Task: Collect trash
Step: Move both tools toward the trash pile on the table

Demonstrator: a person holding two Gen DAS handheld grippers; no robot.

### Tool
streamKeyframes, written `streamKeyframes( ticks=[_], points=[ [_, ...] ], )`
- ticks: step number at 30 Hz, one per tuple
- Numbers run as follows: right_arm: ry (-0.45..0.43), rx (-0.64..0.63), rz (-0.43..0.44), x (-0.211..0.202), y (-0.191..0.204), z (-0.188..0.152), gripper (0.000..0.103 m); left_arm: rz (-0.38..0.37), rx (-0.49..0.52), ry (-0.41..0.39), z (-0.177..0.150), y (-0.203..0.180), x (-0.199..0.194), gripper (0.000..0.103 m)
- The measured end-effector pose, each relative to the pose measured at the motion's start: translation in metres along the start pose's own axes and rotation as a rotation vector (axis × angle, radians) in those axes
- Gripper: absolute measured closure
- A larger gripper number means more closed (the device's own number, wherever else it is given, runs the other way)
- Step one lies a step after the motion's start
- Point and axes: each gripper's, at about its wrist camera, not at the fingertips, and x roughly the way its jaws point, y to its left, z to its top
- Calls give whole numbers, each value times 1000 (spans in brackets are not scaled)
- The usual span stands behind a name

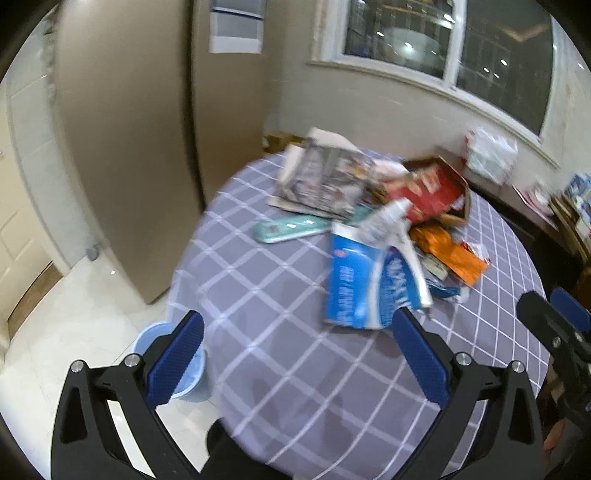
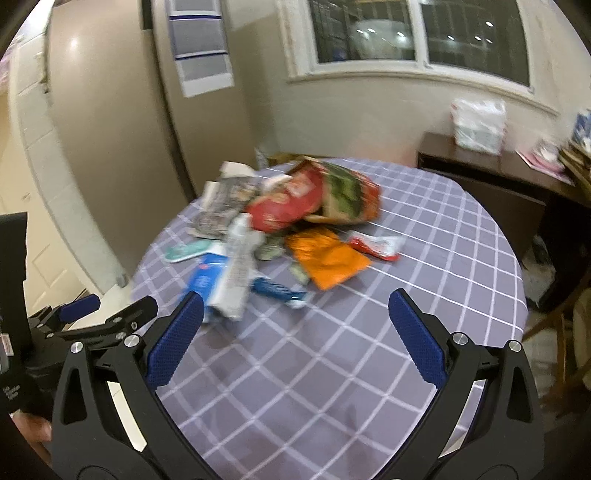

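A round table draped in a grey-lilac cloth with a white grid pattern (image 2: 424,236) fills the middle of both views. Behind it and to the left rises a tall beige cabinet with smooth rounded doors (image 1: 122,147), and a white-and-grey paper wall calendar with blue bands (image 2: 201,48) hangs on it, above the table's far left edge. On the wall behind the table sits a white-framed window with dark panes (image 2: 417,33). To the table's right stands a dark brown wooden side table (image 2: 491,173), with a white crinkled plastic bag (image 2: 478,123) standing on it. Glossy pale floor tiles (image 1: 77,314) lie left of the table.
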Motion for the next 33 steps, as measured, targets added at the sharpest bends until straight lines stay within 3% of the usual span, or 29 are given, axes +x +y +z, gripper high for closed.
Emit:
streamKeyframes(
  ticks=[8,18,19,23,29,33],
  points=[
    [51,70,-58,35,-38,8,5,-37,82,19,14,-32,27,4],
    [69,63,-53,62,-41,23,5,-40,62,-7,44,-30,40,4],
    [71,62,-55,64,-41,25,5,-35,69,-6,47,-30,42,5],
    [87,78,-56,77,-46,30,5,-58,82,26,56,-32,57,30],
    [92,78,-65,88,-50,38,5,-119,179,24,71,-52,73,38],
    [101,81,-59,98,-52,43,5,-142,217,30,81,-66,87,51]
  ],
)
